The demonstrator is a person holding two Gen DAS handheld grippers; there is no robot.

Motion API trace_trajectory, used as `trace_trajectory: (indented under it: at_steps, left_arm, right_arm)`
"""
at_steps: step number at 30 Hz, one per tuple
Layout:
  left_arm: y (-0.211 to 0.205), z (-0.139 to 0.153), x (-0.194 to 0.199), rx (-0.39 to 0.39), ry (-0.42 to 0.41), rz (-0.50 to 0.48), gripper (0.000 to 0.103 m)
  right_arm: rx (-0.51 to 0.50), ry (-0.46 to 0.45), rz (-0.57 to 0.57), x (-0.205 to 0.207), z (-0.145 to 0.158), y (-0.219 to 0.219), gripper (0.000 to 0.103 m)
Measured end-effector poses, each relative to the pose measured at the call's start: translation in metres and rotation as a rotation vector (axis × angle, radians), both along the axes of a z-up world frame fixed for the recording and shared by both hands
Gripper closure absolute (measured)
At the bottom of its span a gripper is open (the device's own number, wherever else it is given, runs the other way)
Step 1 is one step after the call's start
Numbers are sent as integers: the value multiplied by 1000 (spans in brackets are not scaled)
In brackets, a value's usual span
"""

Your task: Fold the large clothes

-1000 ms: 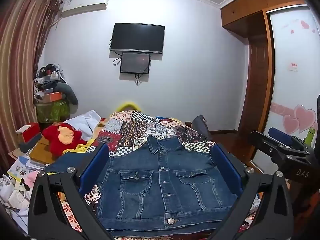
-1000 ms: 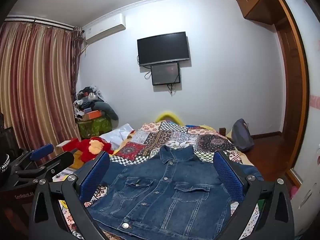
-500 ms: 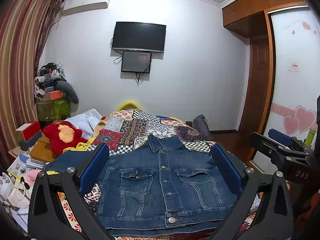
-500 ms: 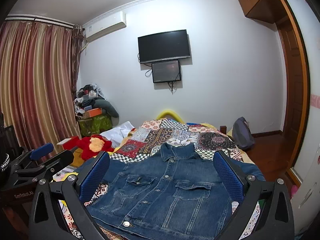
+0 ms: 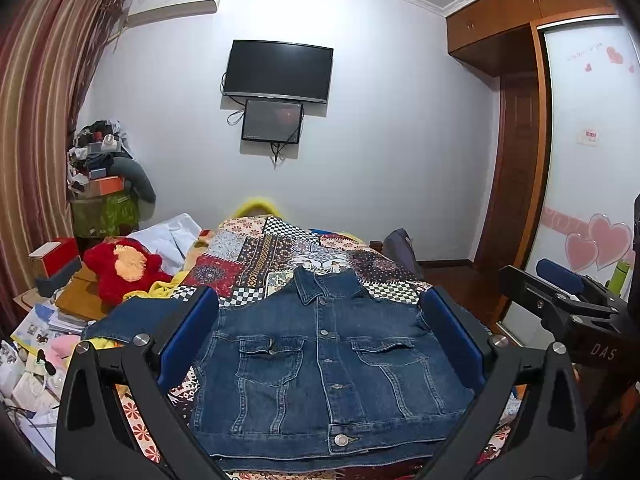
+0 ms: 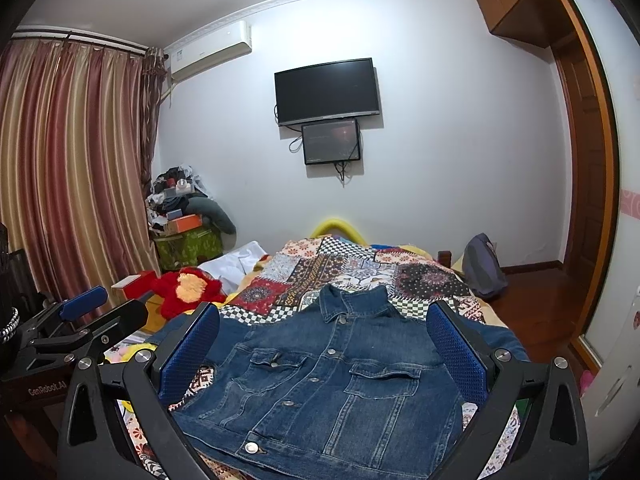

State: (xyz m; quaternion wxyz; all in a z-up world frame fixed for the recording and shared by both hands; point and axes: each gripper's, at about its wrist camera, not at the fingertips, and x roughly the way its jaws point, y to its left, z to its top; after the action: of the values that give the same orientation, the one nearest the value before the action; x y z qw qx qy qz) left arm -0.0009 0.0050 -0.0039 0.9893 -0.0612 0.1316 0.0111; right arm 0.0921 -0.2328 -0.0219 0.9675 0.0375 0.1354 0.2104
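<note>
A blue denim jacket (image 5: 324, 364) lies front up and buttoned on the patchwork bedspread (image 5: 280, 252), collar toward the far wall; its left sleeve (image 5: 132, 316) stretches out to the left. My left gripper (image 5: 320, 336) hovers above the hem, open, nothing between its blue pads (image 5: 188, 336). In the right wrist view the same jacket (image 6: 332, 380) lies below my right gripper (image 6: 324, 344), also open and empty. Each gripper shows in the other's view: the right gripper (image 5: 560, 300) at the right edge, the left gripper (image 6: 72, 320) at the left edge.
A red plush toy (image 5: 120, 264) and white bedding (image 5: 168, 236) lie left of the jacket. Books, boxes and papers (image 5: 44, 320) crowd the left side. A grey backpack (image 6: 484, 264) stands by the bed's far right corner. A wardrobe with heart stickers (image 5: 592, 240) lines the right wall.
Both grippers have tilted slightly, so the jacket sits a little lower in each view. The jacket has not moved and both grippers stay open.
</note>
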Motion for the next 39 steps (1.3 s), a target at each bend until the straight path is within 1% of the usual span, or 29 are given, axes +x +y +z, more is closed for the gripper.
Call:
trace_trajectory:
  at_steps: [12, 13, 39]
  left_arm:
    - [1, -1, 1, -1, 0, -1, 0]
    - [1, -1, 1, -1, 0, -1, 0]
    - [1, -2, 1, -4, 3, 0, 0]
  right_arm:
    - [0, -2, -3, -5, -4, 4, 0]
    - [0, 2, 0, 0, 2, -1, 0]
    - [1, 5, 0, 1, 2, -1, 0]
